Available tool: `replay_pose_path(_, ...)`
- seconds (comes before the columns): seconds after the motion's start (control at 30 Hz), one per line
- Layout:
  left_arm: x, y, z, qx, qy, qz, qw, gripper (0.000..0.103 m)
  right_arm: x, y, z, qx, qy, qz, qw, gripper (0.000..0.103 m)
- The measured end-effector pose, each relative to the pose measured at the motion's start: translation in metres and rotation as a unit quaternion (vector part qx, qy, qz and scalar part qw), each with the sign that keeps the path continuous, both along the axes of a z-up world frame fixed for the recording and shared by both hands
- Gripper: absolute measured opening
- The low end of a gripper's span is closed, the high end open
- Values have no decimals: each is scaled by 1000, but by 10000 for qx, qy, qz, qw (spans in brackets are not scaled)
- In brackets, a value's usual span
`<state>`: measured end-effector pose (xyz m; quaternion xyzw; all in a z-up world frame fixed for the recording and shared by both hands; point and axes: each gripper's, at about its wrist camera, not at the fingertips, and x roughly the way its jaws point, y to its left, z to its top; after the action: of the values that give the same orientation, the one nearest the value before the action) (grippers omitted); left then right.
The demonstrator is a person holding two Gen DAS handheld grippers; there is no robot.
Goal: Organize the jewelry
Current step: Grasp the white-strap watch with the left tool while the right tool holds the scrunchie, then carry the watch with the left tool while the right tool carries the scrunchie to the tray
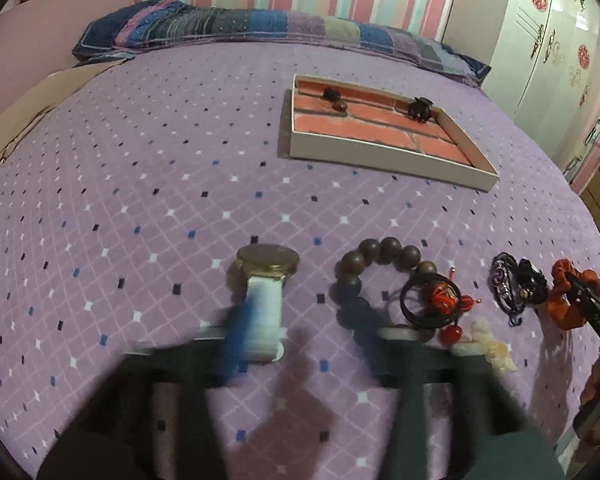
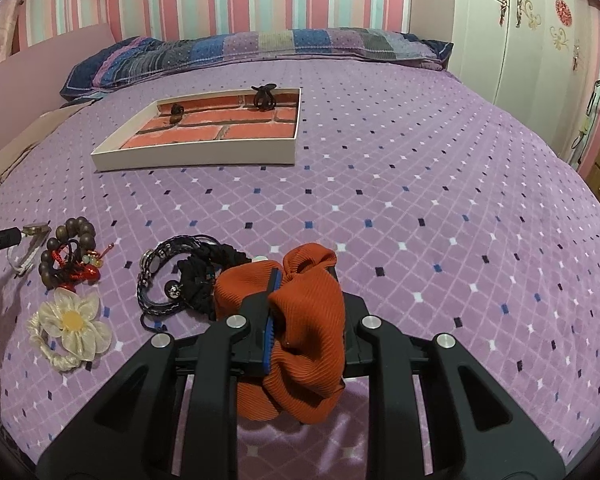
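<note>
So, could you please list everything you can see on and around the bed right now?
tray: one, white with brick-print liner, far on the bed
hair claw: one, black, in the tray
watch: one, gold case, white strap, near left
bead bracelet: one, brown, beside the watch
hair ties with red charms: a tangle, black, overlapping the beads
flower hair tie: one, cream
braided bracelets: a few, dark
scrunchie: one, orange
pillow: one, striped
wardrobe: one, white
left hand-held gripper: blurred, open
right hand-held gripper: shut on scrunchie
</note>
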<state>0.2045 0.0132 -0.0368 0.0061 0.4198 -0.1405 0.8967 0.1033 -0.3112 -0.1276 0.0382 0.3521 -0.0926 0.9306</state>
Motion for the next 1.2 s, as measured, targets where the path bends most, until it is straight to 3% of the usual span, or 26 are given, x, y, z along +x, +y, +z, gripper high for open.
replay_pose_path(0.1,0,-2,-5,216,-130,65,9997,65,0,-1,-1,-5,16,-24,10000,22)
replay_pose_path(0.27,9,8,-21,223,73,193,9995,60,1,-2,-5,13,40,-41,10000,22)
replay_pose_path(0.3,10,10,-23,200,115,195,9995,53,1,-2,-6,12,49,-36,10000,22)
replay_pose_path(0.33,12,12,-27,156,215,172,9995,31,1,-2,-6,9,51,-34,10000,22)
replay_pose_path(0.37,12,14,-28,110,286,157,9994,21,1,-1,-6,8,45,-35,10000,22)
replay_pose_path(0.57,9,16,-15,-39,121,162,9998,20,1,0,3,-36,-43,-28,10000,22)
replay_pose_path(0.87,18,-5,42,-120,-467,-112,9988,20,24,-9,34,-108,-294,-2,9995,22)
replay_pose_path(1.2,88,-52,90,-293,-778,-433,9956,20,98,-13,85,-140,-782,263,9965,22)
